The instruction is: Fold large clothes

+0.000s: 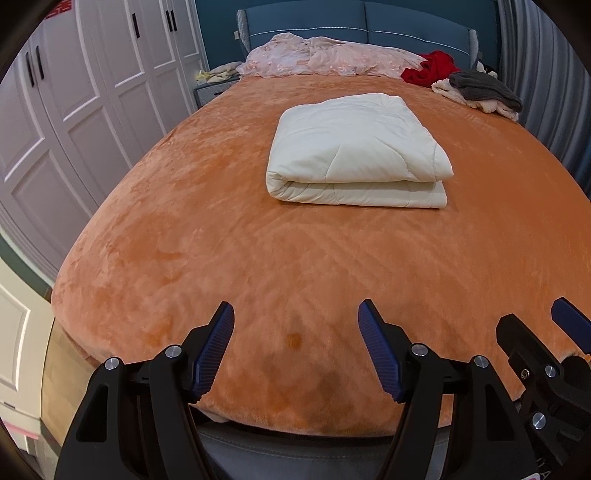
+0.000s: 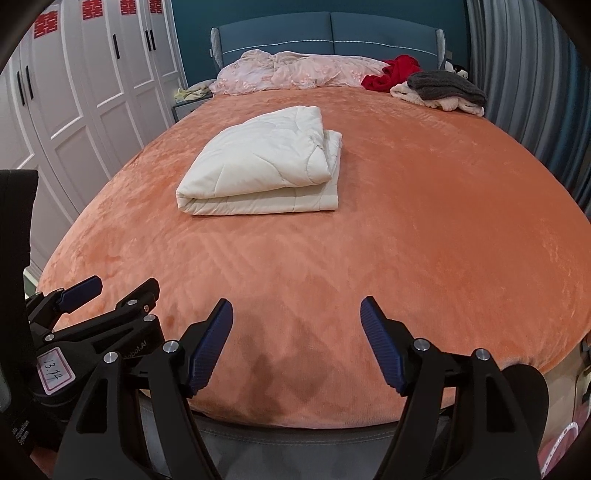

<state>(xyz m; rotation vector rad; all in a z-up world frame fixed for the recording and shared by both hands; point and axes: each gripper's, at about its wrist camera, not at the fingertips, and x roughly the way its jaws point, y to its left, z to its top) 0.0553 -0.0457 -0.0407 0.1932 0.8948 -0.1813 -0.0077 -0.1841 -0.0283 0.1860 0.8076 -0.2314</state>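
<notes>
a: where's the thing to fold?

b: the cream quilt [image 1: 356,151] lies on the orange bedspread [image 1: 221,258], about mid-bed, already doubled into a thick rectangle with its rolled edge toward the foot. in the right wrist view the quilt [image 2: 264,166] sits left of centre, and a lower layer sticks out along its right side.

a: and the grippers?

b: the left gripper [image 1: 295,325] hangs over the foot of the bed, jaws apart, nothing between them but bedspread. the right gripper [image 2: 296,321] is the same: jaws spread, empty. each shows at the edge of the other's view, close side by side, and both are well apart from the quilt.

a: any containers?

b: none that i can make out.

a: what else is around?

b: at the headboard [image 1: 362,22] end there's a rumpled pink cover [image 1: 325,57], a red garment [image 1: 430,68], and a grey knit piece [image 1: 484,90] on top of something cream and fluffy. white wardrobe doors [image 1: 92,92] run along the left, a curtain [image 1: 546,74] on the right. open bedspread lies between the grippers and the quilt.
</notes>
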